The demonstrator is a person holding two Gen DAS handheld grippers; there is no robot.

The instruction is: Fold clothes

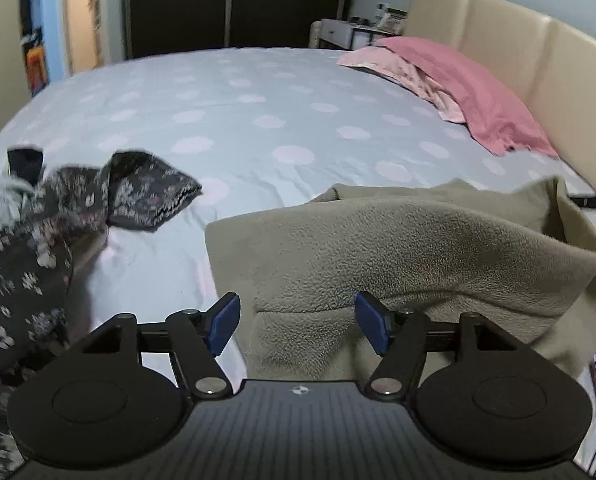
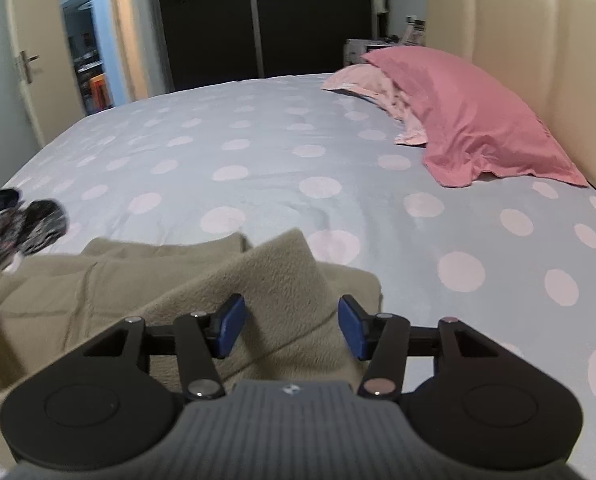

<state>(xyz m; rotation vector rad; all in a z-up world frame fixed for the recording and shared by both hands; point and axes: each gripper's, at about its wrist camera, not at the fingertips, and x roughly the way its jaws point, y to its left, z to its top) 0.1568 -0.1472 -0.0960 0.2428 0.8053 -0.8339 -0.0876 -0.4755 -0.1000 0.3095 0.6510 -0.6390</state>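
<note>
Fleece, thick and floppy: the beige fleece garment (image 1: 397, 248) lies half-folded at the near edge of the bed (image 1: 258, 120). It looks soft, light and grippy, best pinched at a corner or hem. Both the left hand-held gripper (image 1: 298, 322) and right hand-held gripper (image 2: 292, 326) stand apart, straddling fleece without clamping it.
</note>
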